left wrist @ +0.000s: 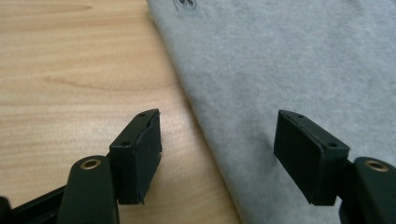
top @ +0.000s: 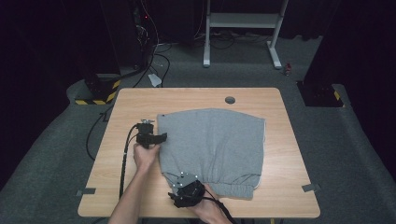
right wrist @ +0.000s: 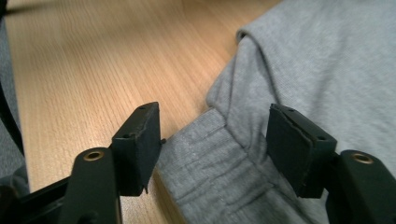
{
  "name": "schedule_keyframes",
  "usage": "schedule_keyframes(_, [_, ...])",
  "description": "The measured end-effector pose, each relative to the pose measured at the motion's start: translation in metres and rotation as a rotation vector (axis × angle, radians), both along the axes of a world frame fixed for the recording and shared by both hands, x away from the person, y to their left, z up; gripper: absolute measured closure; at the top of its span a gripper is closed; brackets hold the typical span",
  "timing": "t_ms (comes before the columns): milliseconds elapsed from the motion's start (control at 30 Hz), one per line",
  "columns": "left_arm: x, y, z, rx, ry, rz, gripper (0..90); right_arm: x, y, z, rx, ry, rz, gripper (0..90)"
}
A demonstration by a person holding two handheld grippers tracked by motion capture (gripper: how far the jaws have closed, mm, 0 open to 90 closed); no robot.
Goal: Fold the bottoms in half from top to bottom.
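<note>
A folded grey garment lies flat at the middle of the worktop. The left claw sits at the garment's nine o'clock edge, jaws apart, with the edge running between them and nothing pinched. The right claw sits at the seven o'clock corner, jaws apart around the elastic waistband and not pressing it. The risk, as judged from here: each claw may close on the top layer alone, so the fold opens on lifting. The thick waistband could also slip out, or uneven pulls could skew the garment.
</note>
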State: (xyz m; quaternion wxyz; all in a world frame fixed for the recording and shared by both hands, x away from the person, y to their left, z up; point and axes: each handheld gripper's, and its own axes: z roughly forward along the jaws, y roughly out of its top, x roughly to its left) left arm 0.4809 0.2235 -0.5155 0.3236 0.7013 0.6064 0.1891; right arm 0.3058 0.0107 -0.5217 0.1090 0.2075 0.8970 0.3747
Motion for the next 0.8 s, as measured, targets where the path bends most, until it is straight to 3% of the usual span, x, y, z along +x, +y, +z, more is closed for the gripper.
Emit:
schedule_keyframes(67, [0.003, 0.000, 0.001, 0.012, 0.015, -0.008, 29.8, 0.000, 0.001, -0.001, -0.005, -0.002, 0.000, 34.0])
schedule_keyframes(133, [0.013, -0.004, 0.004, 0.084, 0.051, -0.020, 28.4, -0.003, 0.003, -0.002, -0.016, -0.018, 0.009, 33.2])
schedule_keyframes(167, [0.019, -0.005, 0.005, 0.078, 0.069, -0.014, 26.3, -0.006, 0.004, -0.002, -0.019, -0.026, 0.010, 33.2])
schedule_keyframes(300, [0.025, -0.011, 0.005, 0.101, 0.070, -0.018, 27.0, -0.005, 0.003, -0.002, -0.015, -0.016, 0.011, 33.3])
schedule_keyframes(333, [0.027, -0.018, 0.004, 0.136, 0.058, -0.031, 28.1, -0.005, 0.002, -0.002, -0.011, -0.012, 0.002, 34.7])
schedule_keyframes(433, [0.027, -0.022, 0.003, 0.134, 0.045, -0.024, 32.8, -0.005, 0.001, -0.002, -0.009, -0.011, -0.007, 38.0])
schedule_keyframes(467, [0.027, -0.025, 0.004, 0.130, 0.038, -0.028, 40.8, -0.005, -0.001, -0.001, -0.018, -0.008, -0.016, 42.4])
schedule_keyframes(533, [0.027, -0.026, 0.004, 0.133, 0.034, -0.034, 44.2, -0.005, -0.001, 0.000, -0.020, -0.004, -0.021, 44.0])
schedule_keyframes(600, [0.026, -0.028, 0.005, 0.124, 0.030, -0.049, 58.2, -0.005, -0.001, 0.002, -0.044, -0.003, -0.031, 51.5])
schedule_keyframes(700, [0.026, -0.029, 0.006, 0.117, 0.030, -0.049, 72.6, -0.006, -0.002, 0.003, -0.046, -0.009, -0.039, 56.0])
schedule_keyframes(767, [0.026, -0.029, 0.006, 0.098, 0.037, -0.057, 80.5, -0.009, -0.003, 0.004, -0.057, -0.018, -0.037, 65.6])
schedule_keyframes(800, [0.026, -0.026, 0.007, 0.065, 0.053, -0.061, 82.1, -0.010, -0.004, 0.004, -0.064, -0.026, -0.036, 68.9])
